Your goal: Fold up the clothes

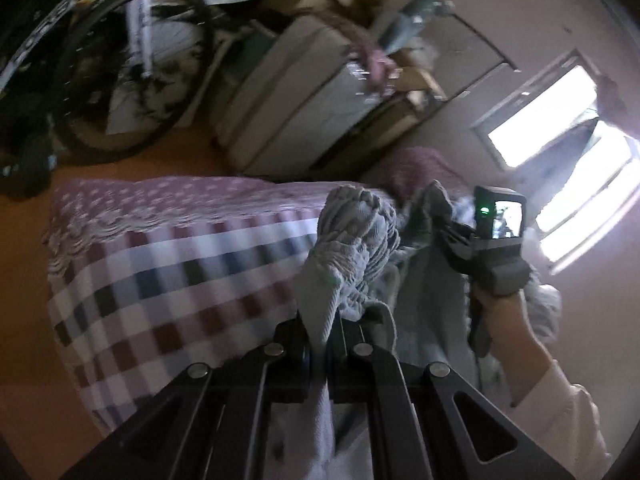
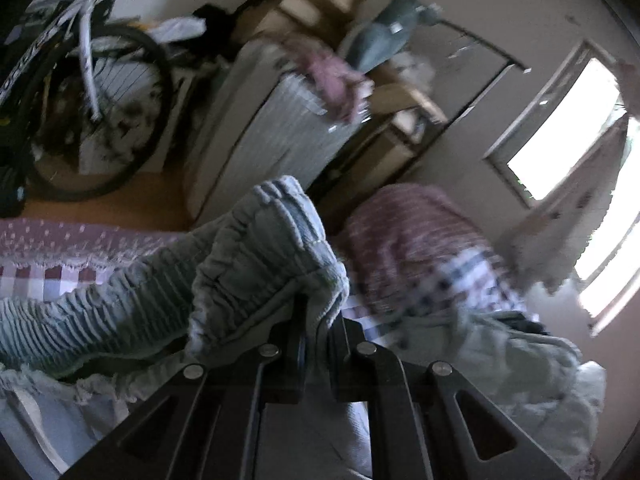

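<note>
Both grippers, left gripper and right gripper, are clamped tight on the grey-blue garment (gathered waistband stretched between them), lifted above the checked bed.

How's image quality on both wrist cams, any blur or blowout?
Left wrist: window blown out with haze, checked bedcover motion-smeared, gripped garment fairly sharp. Right wrist: window clipped white, pink cloth pile smeared, bicycle soft; fisheye bends both.
</note>
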`<state>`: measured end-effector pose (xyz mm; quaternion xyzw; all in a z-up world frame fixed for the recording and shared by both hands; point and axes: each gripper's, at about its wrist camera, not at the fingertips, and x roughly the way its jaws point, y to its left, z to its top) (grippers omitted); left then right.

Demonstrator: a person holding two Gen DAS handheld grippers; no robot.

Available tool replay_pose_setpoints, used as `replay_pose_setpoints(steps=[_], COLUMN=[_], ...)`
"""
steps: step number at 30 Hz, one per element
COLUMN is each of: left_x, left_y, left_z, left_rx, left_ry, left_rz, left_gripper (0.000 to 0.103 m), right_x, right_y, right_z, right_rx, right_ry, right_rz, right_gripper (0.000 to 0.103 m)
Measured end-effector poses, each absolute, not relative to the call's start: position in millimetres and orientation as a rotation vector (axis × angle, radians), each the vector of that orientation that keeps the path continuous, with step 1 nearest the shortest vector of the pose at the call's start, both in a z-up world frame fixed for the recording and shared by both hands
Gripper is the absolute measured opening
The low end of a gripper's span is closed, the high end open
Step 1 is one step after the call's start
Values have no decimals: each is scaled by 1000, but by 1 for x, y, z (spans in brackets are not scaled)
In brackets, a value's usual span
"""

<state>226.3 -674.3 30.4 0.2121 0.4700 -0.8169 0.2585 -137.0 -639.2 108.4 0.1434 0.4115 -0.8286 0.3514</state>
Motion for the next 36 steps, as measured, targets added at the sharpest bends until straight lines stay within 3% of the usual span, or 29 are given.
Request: replay_pose_setpoints(steps=[4, 8, 11, 18, 20, 22, 25, 30, 36], left_x=[228, 225, 226, 226, 227, 228, 228, 227, 255], left_y=[-684, -690, -693, -699, -698, -697, -692, -679, -658], left_z=[3, -13, -20, -30, -30, -32, -37, -48, -25], left_rx=[605, 628, 632, 648, 646, 645, 655, 724, 698], left_ry=[1266, 1270, 1285, 1339, 1350, 1362, 1388, 1378, 1243], left_rz=[-2172, -2152, -2148, -2159, -2172, -2185, -2200, -2196, -2195], left_gripper=[4, 4, 4, 4, 10, 32, 56, 60, 61], right_x=[-144, -151, -157, -128, -105, -80, -42, 0, -9], right_y=[-633, -627, -623, -519, -472, -429, -353, -232, -71], right_z=[103, 98, 95, 183, 213, 240, 274, 284, 235], right_rx=[392, 412, 428, 359, 334, 311, 286, 325, 666], right_ry=[1029, 993, 966, 797, 752, 712, 675, 680, 589], right_rz=[-2144, -2143, -2142, -2179, -2190, -2202, -2235, -2345, -2545], right_gripper=[13, 55, 70, 79, 81, 85, 91, 96, 96])
